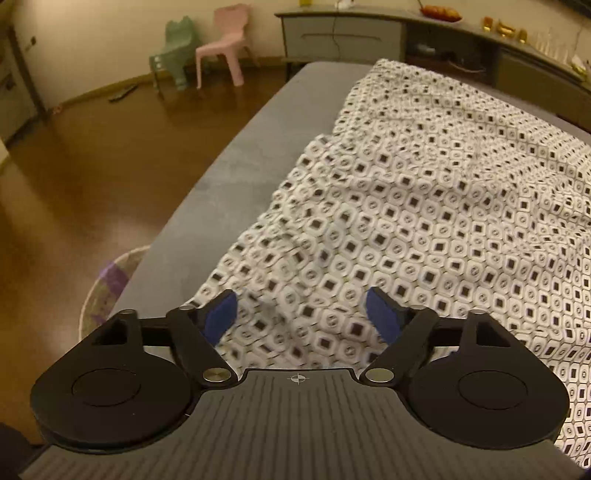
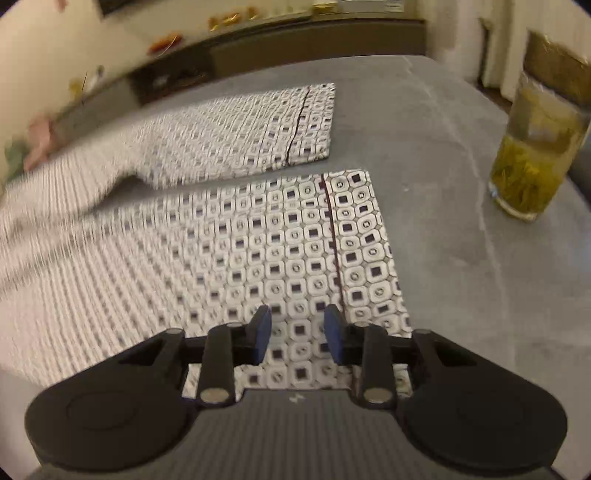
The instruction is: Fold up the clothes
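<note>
A white garment with a black square pattern (image 1: 424, 206) lies spread on a grey table (image 1: 236, 166). My left gripper (image 1: 303, 314) is open above the garment's near left edge, with fabric between its blue pads (image 1: 221, 317), not clamped. In the right wrist view the garment's two leg ends (image 2: 295, 240) lie flat, side by side, each with a dark seam line. My right gripper (image 2: 297, 336) is open just over the nearer leg's hem end, nothing held.
A glass of yellow-green tea (image 2: 532, 162) stands on the table at the right. The table's left edge (image 1: 177, 221) drops to a brown floor. A pink chair (image 1: 221, 44), a green chair (image 1: 173, 51) and a sideboard (image 1: 369, 33) stand beyond.
</note>
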Demonstrator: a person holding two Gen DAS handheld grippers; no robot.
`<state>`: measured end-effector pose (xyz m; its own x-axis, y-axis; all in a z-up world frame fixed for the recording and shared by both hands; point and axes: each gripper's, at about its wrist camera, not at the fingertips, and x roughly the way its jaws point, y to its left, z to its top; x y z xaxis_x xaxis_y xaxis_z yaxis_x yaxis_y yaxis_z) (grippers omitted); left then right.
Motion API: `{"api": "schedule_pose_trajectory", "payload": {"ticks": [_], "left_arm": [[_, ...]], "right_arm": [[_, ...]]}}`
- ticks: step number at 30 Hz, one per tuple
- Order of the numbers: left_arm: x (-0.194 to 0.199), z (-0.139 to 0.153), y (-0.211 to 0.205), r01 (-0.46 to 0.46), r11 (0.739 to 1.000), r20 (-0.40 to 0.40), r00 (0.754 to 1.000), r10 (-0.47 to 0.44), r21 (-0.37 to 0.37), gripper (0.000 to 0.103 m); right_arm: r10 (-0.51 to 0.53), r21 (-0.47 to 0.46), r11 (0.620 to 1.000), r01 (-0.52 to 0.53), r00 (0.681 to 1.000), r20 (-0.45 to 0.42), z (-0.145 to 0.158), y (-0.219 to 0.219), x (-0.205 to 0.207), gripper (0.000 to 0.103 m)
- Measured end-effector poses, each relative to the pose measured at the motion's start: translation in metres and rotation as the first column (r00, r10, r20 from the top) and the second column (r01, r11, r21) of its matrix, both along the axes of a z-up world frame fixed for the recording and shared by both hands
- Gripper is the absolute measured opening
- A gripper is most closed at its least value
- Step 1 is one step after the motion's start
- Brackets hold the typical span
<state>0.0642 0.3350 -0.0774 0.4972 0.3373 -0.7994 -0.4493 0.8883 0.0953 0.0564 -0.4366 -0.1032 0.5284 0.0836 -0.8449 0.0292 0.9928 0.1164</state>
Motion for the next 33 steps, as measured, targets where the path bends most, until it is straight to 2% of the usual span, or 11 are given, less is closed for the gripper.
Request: {"api": "schedule_pose_trajectory", "payload": {"ticks": [4,5,7,9,12,15,18,22,27,30,33], "left_arm": [[-0.010,0.003,0.004,-0.006,0.997,-0.019,1.000,0.007,0.072,0.074],[-0.012,0.007,0.001,-0.008,0.996,-0.007,1.000,0.009,0.086,0.064],[-0.016,0.016,-0.003,-0.014,0.994,0.019,1.000,0.012,0.111,0.061],[-0.009,0.028,-0.011,0.011,0.999,0.095,0.995,-0.016,0.052,0.065],[0.030,0.032,-0.032,0.086,0.995,0.119,0.990,-0.081,-0.041,0.065],[0.072,0.026,-0.059,0.168,0.986,0.085,0.982,-0.167,-0.015,0.065],[0.085,0.009,-0.063,0.182,0.983,0.049,0.982,-0.181,-0.025,0.063],[0.078,0.001,-0.045,0.158,0.987,0.026,0.987,-0.158,-0.021,0.067],[0.086,0.005,-0.034,0.100,0.993,0.071,0.993,-0.096,-0.057,0.061],[0.100,0.011,-0.061,0.160,0.941,0.123,0.984,-0.129,-0.297,0.056],[0.114,0.012,-0.145,0.367,0.906,0.101,0.930,-0.353,-0.213,0.057]], "right_arm": [[0.058,-0.138,0.988,-0.064,0.997,-0.050,0.004,0.012,-0.019,0.032],[0.036,-0.181,0.982,-0.044,0.998,-0.043,0.007,0.012,-0.022,0.032],[-0.010,-0.261,0.965,0.011,1.000,0.003,0.018,0.013,-0.029,0.034],[-0.014,-0.236,0.971,0.027,0.998,0.058,0.029,0.018,-0.032,0.035],[0.009,-0.102,0.995,-0.001,0.997,0.071,0.033,0.026,-0.018,0.036],[-0.038,0.006,0.999,0.038,0.997,0.070,0.036,0.028,0.013,0.044],[-0.097,0.077,0.993,0.091,0.992,0.075,0.043,0.028,0.049,0.049],[-0.048,0.006,0.999,0.048,0.999,0.016,0.043,0.032,0.070,0.048],[-0.040,-0.050,0.998,0.040,0.999,-0.003,0.042,0.025,0.012,0.050],[-0.043,-0.065,0.997,0.040,0.998,-0.048,0.038,0.019,-0.021,0.050],[-0.006,-0.110,0.994,-0.006,0.994,-0.107,0.030,0.027,-0.032,0.049]]}}
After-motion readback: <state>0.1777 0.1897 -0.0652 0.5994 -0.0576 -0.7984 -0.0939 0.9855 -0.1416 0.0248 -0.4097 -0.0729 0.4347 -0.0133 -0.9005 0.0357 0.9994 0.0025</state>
